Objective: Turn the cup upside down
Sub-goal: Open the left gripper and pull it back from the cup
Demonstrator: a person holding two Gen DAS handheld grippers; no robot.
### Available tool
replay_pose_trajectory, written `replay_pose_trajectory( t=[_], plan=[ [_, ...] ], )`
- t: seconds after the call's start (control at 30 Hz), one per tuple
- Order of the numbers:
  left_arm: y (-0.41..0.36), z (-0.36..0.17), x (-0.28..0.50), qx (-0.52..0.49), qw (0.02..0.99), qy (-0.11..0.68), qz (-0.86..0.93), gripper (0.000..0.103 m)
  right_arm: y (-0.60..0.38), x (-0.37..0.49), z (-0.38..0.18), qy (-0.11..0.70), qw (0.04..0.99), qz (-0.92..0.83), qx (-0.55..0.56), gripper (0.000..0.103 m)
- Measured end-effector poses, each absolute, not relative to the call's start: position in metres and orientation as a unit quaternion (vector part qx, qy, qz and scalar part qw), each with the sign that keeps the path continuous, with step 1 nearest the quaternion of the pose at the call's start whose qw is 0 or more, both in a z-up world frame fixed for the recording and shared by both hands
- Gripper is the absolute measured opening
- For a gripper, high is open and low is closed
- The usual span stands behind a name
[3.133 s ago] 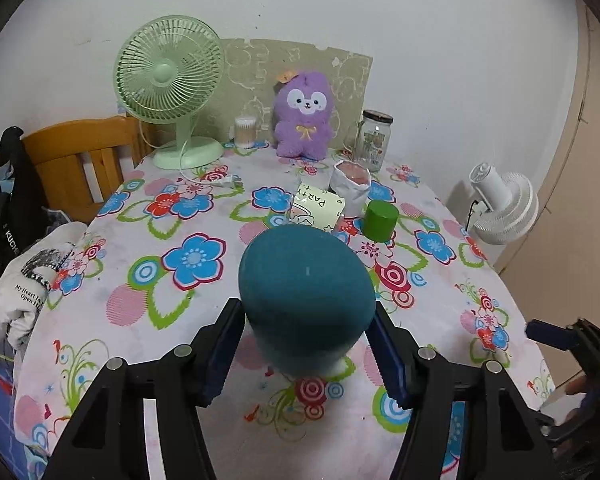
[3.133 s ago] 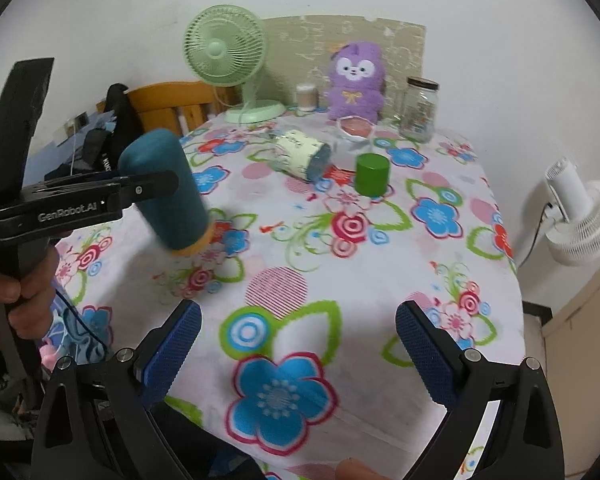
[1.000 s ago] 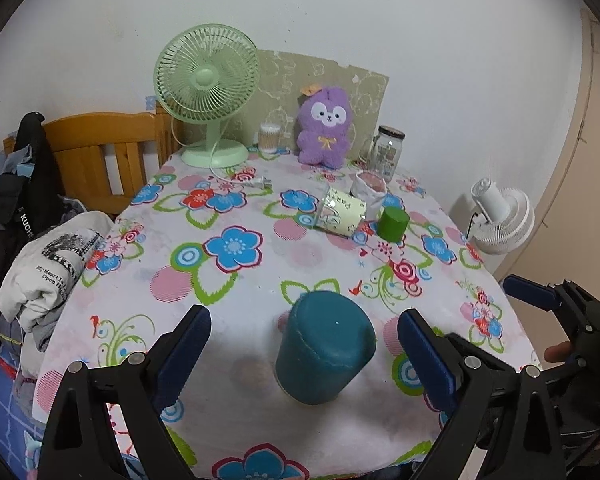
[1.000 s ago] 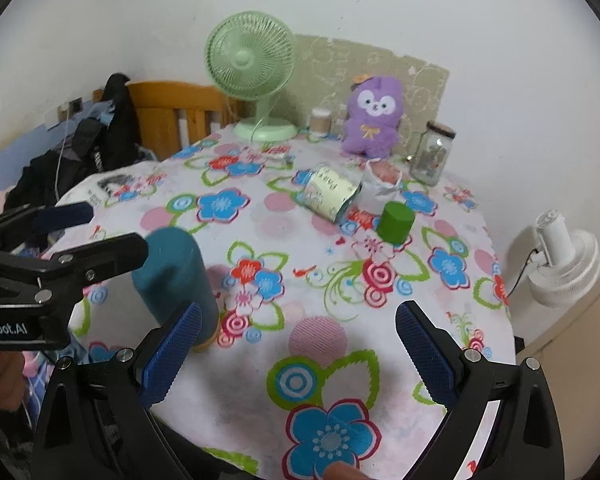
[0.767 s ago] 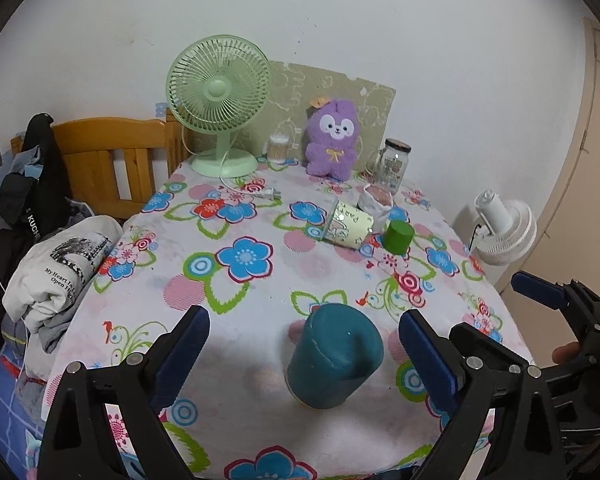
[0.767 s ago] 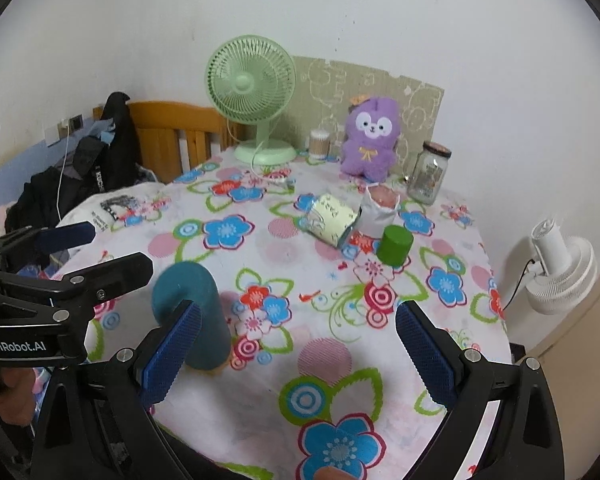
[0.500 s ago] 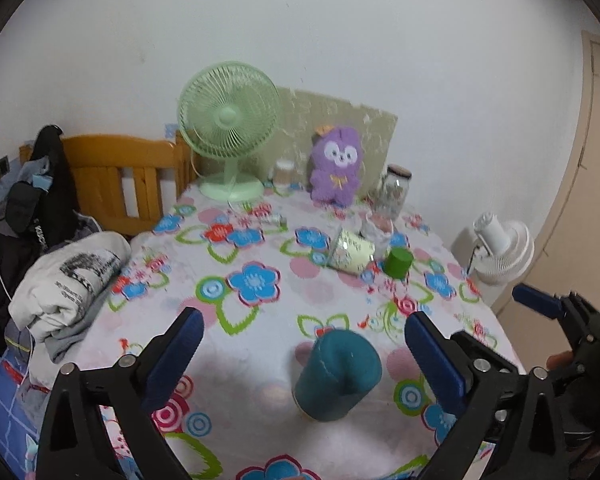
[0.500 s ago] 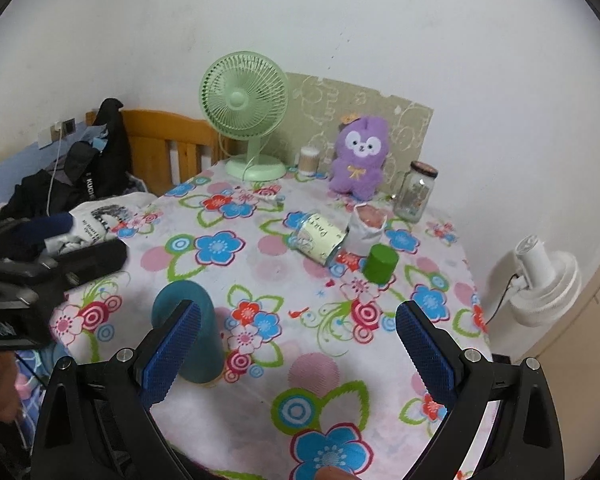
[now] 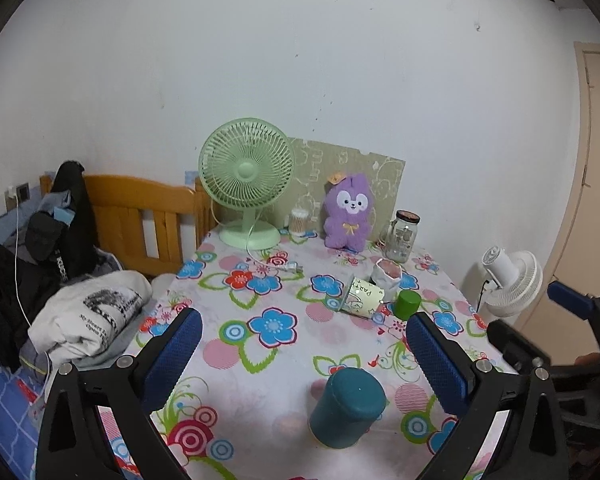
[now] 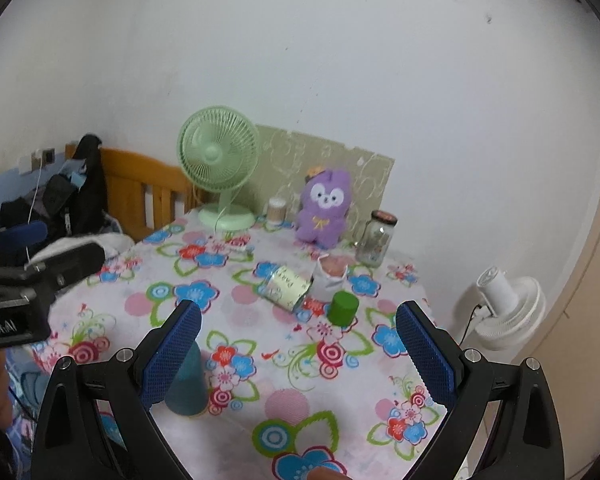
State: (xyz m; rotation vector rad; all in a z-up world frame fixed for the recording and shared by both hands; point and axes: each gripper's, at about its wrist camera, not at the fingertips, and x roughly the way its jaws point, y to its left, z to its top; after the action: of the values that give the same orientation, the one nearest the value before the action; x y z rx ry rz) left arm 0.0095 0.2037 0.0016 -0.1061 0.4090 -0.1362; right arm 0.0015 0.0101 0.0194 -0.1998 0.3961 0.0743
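Note:
The teal cup stands upside down on the floral tablecloth, closed base up, near the front edge. My left gripper is open and empty, raised above and behind the cup, not touching it. In the right wrist view the cup stands partly hidden behind my left finger pad. My right gripper is open and empty, held above the table's front right part.
A pale yellow cup lies on its side mid-table, with a small green cup, a white pouch, a glass jar, a purple plush toy and a green fan behind. A wooden chair and clothes are left; a white fan right.
My left gripper let go of the cup, which now stands upside down on the table. Both grippers have drawn back and up, away from the cup.

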Motion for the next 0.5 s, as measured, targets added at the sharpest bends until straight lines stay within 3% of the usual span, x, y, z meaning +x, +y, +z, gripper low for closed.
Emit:
replay_pose_trajectory(
  t=[0.5],
  plan=[
    [0.2041, -0.0052, 0.012, -0.039, 0.976, 0.209, -0.057, 0.103, 0.0092, 0.0058, 0.0116, 0.207, 0.975, 0.041, -0.064, 0.103]
  ],
)
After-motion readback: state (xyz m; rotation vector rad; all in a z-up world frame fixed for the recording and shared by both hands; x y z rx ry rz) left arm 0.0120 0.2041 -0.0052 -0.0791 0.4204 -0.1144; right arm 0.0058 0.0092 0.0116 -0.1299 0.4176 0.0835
